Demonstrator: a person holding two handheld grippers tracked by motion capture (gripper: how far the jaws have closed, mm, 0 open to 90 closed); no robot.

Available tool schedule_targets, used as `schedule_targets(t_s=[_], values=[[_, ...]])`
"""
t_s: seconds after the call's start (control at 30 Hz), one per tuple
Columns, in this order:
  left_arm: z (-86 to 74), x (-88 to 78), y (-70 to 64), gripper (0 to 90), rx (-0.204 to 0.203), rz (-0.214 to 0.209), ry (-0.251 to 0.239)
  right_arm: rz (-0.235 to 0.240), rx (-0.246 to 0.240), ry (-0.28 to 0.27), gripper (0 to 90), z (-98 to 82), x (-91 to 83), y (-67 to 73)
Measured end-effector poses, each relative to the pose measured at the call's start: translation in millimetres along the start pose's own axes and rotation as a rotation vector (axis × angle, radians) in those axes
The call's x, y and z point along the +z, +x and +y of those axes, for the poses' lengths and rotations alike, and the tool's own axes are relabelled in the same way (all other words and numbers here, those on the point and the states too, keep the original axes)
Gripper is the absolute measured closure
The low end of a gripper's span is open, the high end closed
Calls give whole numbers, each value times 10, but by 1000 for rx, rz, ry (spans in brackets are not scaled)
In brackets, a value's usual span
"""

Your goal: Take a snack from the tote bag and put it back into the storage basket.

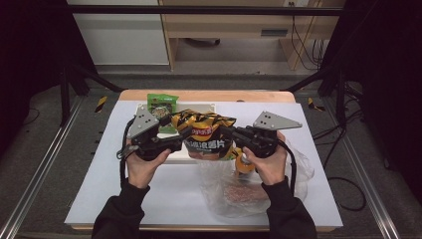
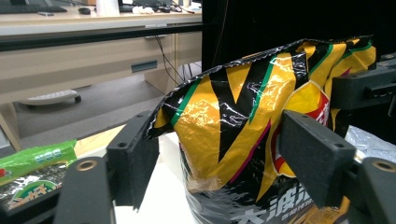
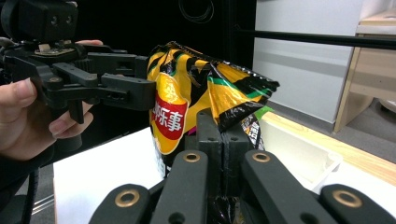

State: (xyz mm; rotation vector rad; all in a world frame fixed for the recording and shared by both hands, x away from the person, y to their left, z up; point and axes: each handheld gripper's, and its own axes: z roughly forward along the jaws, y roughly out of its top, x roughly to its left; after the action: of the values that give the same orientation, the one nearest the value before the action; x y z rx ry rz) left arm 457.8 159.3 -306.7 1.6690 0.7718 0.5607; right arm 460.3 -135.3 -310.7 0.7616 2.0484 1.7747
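Observation:
A black, yellow and orange chip bag (image 1: 204,134) hangs upright above the table between my two grippers. My right gripper (image 1: 230,133) is shut on the bag's edge; in the right gripper view its jaws (image 3: 222,135) pinch the foil of the chip bag (image 3: 187,93). My left gripper (image 1: 181,139) reaches in from the left. In the left gripper view its jaws (image 2: 219,158) stand wide on either side of the chip bag (image 2: 243,116), with a gap beside the left pad (image 2: 135,163). The left gripper (image 3: 140,79) also appears in the right gripper view, against the bag's face.
A green snack packet (image 1: 162,105) lies at the back left beside a shallow white tray (image 1: 176,158). A clear plastic bag (image 1: 239,191) with something inside lies under my right hand. The white table sheet (image 1: 114,189) has room at the front left.

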Motion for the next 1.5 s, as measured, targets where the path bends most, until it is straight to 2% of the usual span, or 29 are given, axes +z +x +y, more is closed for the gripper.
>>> schedule_targets(t_s=[0.07,0.13,0.3,0.4,0.53,0.6,0.8,0.93,1.07,1.17,1.5], values=[[-2,-2,-11,412,-2,-8,-1,-3,3,2,895,-15,3,-12],[-2,5,-42,485,9,12,0,-2,5,-1,895,-28,17,-15],[4,-1,-92,646,25,21,-2,3,8,-2,894,-33,31,-7],[8,-13,-98,753,15,25,12,7,5,-2,892,-34,28,-3],[11,-20,-144,834,13,52,40,4,-1,4,884,-37,43,9],[16,-40,-157,871,13,62,34,5,-3,6,876,-40,46,8],[46,-145,-179,899,-41,52,-13,20,-1,-4,807,-30,8,21],[72,-238,-170,900,-65,32,-41,-16,-27,-11,699,-28,-45,28],[78,-320,-155,900,-59,35,-57,-43,-21,-41,588,-42,-135,4],[79,-382,-133,900,-63,39,-78,-77,-16,-37,521,-69,-217,-34],[155,-594,-80,900,-82,28,-125,-167,-1,-7,454,-284,-508,-199]])
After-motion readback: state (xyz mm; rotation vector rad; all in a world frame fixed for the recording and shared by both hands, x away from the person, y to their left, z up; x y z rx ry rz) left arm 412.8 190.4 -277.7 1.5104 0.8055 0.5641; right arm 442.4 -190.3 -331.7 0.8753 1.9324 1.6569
